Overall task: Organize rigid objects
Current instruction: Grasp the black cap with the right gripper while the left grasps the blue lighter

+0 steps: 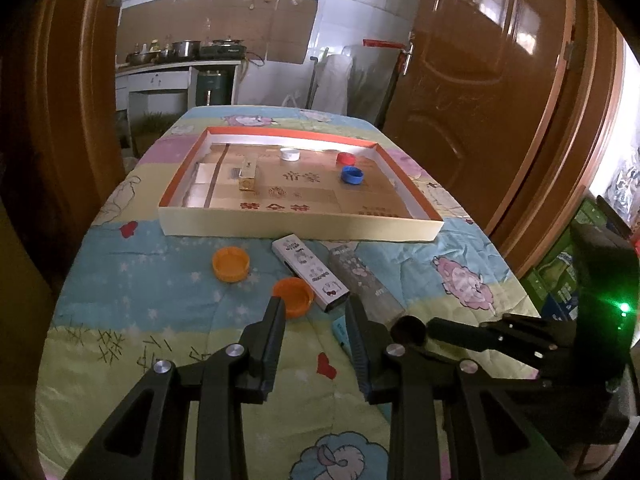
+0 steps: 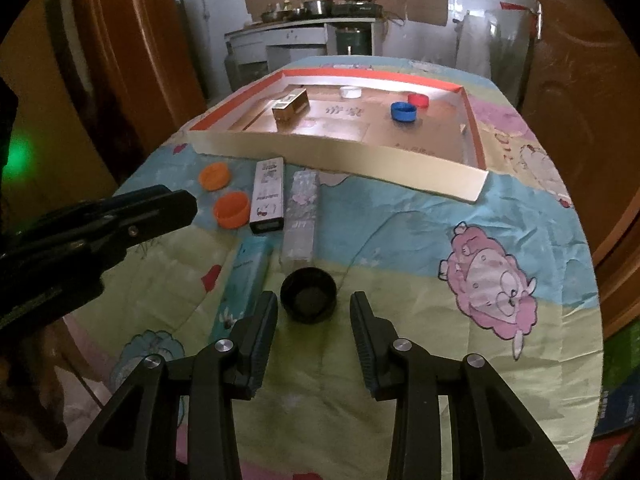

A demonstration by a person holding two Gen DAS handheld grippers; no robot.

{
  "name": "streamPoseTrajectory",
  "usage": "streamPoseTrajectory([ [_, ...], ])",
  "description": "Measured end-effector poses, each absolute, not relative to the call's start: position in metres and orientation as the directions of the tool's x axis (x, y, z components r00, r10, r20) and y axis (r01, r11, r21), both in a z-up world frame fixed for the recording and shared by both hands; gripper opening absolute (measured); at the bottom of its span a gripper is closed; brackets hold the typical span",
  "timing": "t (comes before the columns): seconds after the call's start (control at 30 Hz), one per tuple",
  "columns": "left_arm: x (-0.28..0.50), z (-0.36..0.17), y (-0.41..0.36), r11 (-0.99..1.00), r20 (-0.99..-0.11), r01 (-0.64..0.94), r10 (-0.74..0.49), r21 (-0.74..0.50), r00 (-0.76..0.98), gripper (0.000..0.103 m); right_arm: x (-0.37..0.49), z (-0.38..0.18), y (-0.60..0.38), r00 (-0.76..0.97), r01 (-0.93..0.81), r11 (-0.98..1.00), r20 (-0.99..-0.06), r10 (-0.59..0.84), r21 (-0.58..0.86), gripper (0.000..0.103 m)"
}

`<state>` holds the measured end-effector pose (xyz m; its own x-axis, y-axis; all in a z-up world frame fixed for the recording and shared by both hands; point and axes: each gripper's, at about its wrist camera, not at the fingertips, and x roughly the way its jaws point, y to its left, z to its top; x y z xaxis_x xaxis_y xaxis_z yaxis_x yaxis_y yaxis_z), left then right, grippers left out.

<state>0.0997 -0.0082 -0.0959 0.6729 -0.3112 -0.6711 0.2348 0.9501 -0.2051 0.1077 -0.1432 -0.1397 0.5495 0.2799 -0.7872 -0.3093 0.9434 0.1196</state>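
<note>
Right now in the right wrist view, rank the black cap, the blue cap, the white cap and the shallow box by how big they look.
1. Shallow box
2. Black cap, though it lies nearest the camera, so its lead over the others is unsure
3. Blue cap
4. White cap, looking only slightly smaller than the blue

Caps: 2 orange (image 2: 215,176) (image 2: 231,209), 1 black (image 2: 308,294), 1 white (image 2: 349,91), 1 red (image 2: 418,100), 1 blue (image 2: 403,111). Boxes: 4 (image 2: 268,195) (image 2: 301,216) (image 2: 247,276) (image 2: 291,107). Tray: 1 (image 2: 340,156).

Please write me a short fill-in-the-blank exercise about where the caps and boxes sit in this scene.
1. Inside the tray lie a white, a red and a ____ cap.
2. Between the open fingers of the right gripper sits a ____ cap.
3. The two caps by the left gripper are both ____.
4. The gold box lies ____ the tray.

Missing words: blue; black; orange; inside
</note>
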Motion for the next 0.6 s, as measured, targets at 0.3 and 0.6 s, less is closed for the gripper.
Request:
streamPoseTrajectory([
  [0.3,0.093,-0.101,-0.020,0.947,-0.684,0.257,-0.319,-0.195,0.656,0.031,0.110,-0.144,-0.136,0.568,-0.310,0.948,-0.785,0.247,0.074,0.030],
  [0.6,0.089,-0.115,-0.052,0.942,-0.729,0.289,-0.319,-0.172,0.606,0.031,0.097,-0.134,-0.165,0.621,-0.248,0.966,-0.752,0.219,0.077,0.030],
])
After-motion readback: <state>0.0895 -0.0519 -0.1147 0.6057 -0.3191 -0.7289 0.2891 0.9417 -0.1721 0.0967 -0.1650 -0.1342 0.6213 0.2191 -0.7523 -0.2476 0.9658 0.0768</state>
